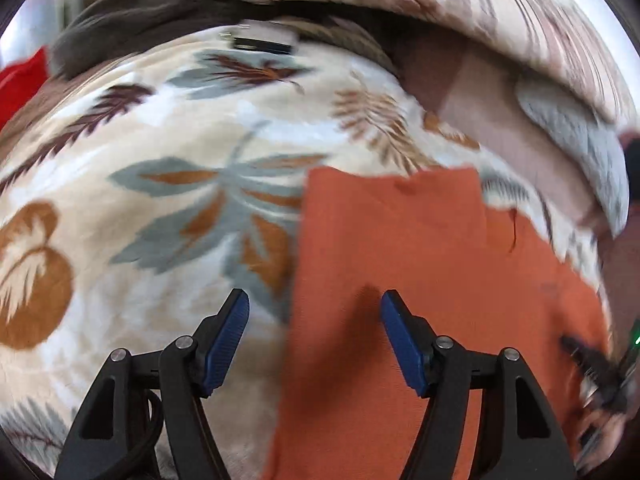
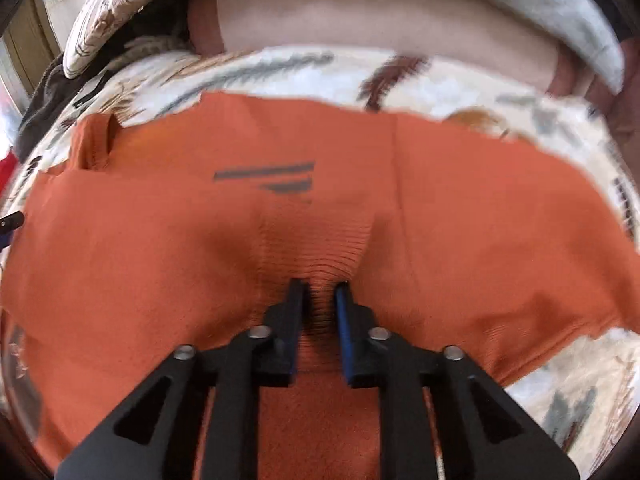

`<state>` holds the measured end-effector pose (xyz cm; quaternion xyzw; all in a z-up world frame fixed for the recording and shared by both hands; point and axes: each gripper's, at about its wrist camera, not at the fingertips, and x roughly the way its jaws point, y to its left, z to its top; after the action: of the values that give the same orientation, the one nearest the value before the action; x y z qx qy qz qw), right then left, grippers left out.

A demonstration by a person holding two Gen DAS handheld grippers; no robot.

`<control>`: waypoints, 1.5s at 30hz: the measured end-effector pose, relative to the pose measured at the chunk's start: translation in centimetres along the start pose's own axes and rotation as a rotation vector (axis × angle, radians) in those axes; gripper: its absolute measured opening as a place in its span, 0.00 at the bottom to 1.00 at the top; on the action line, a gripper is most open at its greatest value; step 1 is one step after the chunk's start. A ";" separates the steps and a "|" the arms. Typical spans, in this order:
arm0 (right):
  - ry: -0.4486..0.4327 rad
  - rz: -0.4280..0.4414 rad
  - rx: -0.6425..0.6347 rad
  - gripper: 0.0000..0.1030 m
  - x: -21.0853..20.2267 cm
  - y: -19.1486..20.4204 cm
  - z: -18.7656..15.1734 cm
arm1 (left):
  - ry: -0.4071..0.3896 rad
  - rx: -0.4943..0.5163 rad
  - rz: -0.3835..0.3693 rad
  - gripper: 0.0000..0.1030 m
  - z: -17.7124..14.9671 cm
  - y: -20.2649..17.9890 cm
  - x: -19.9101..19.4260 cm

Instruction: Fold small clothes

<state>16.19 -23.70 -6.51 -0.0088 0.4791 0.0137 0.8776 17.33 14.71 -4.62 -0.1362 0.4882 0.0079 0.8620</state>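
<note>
On the leaf-print blanket (image 1: 168, 208) lies your soft, light orange garment (image 2: 160, 248); your right gripper (image 2: 322, 288) pinches its ribbed band, your left gripper (image 1: 314, 304) gapes empty over its edge—take that hem.

Left gripper (image 1: 315, 306): matte black linkage arms with triangular cut-outs, round silver pivot pins shining, ribbed blue pads (image 1: 230, 336) lining the fingers, a black cable looping at 7 o'clock. Right gripper (image 2: 322, 294) is showing the same black arms, silver pins, blue pads.
</note>
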 end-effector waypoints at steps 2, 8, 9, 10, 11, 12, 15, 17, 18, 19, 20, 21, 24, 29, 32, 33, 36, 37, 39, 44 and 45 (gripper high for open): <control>-0.062 0.015 -0.012 0.63 -1.7 0.7 1.2 | 0.018 0.022 0.031 0.56 0.2 -0.7 1.0; -0.052 0.253 -0.054 0.63 -1.1 7.2 7.5 | -0.014 -0.029 -0.019 0.12 0.9 -0.1 1.2; -0.043 0.287 -0.078 0.63 -0.3 9.2 8.7 | -0.024 -0.018 -0.009 0.11 0.8 -0.2 1.0; -0.042 0.301 -0.095 0.63 0.2 10.8 9.3 | -0.043 -0.003 0.007 0.10 0.8 -0.5 0.6; -0.039 0.316 -0.111 0.63 0.6 12.4 9.6 | -0.058 0.003 0.015 0.09 1.0 -0.5 0.3; -0.029 0.331 -0.118 0.63 1.1 14.0 10.1 | -0.082 -0.007 0.016 0.09 1.1 -0.3 -0.4; -0.005 0.393 -0.102 0.63 2.6 17.8 11.3 | -0.160 -0.039 0.040 0.03 1.4 0.7 -2.7; -0.016 0.430 -0.105 0.63 2.9 20.0 11.7 | -0.209 -0.066 0.043 0.03 1.6 2.0 -4.4; -0.025 0.449 -0.113 0.63 3.0 21.1 11.6 | -0.209 -0.075 0.034 0.03 1.6 2.4 -4.6; -0.025 0.465 -0.121 0.63 3.3 22.1 11.5 | -0.200 -0.082 0.050 0.03 1.5 2.9 -4.4; -0.015 0.477 -0.131 0.63 4.0 23.3 11.2 | -0.182 -0.080 0.058 0.03 1.5 3.1 -4.0; -0.001 0.478 -0.140 0.63 4.5 23.9 11.1 | -0.158 -0.077 0.065 0.03 1.5 3.3 -3.3; 0.046 0.433 -0.183 0.63 6.7 25.9 9.8 | -0.106 -0.050 0.101 0.03 1.3 3.3 -1.5; 0.004 0.429 -0.250 0.63 3.4 24.8 9.3 | -0.094 0.014 0.076 0.14 1.1 3.3 -2.0; -0.018 0.443 -0.290 0.64 0.0 22.0 7.7 | -0.115 -0.031 0.015 0.53 0.3 5.1 -4.9; -0.021 0.445 -0.294 0.65 -1.1 20.4 6.6 | -0.119 -0.052 -0.003 0.56 0.1 5.5 -5.3; 0.012 0.415 -0.276 0.66 -2.4 16.6 3.7 | -0.084 -0.121 -0.070 0.56 -1.4 6.8 -6.0; 0.018 0.409 -0.268 0.66 -2.6 15.8 2.9 | -0.054 -0.135 -0.088 0.52 -2.0 7.0 -5.6; 0.020 0.379 -0.248 0.66 -2.7 14.0 1.1 | 0.001 -0.126 -0.097 0.35 -3.0 6.7 -4.9; 0.085 0.369 -0.170 0.66 0.3 12.3 -1.1 | 0.015 0.024 0.036 0.09 -4.8 3.3 -4.0; 0.061 0.369 -0.175 0.66 0.5 12.2 -1.2 | 0.000 0.034 0.083 0.09 -5.0 3.0 -4.1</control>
<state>15.07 -11.50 -7.60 0.0026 0.4959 0.2153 0.8412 10.58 16.88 -4.30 -0.1010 0.4937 0.0354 0.8630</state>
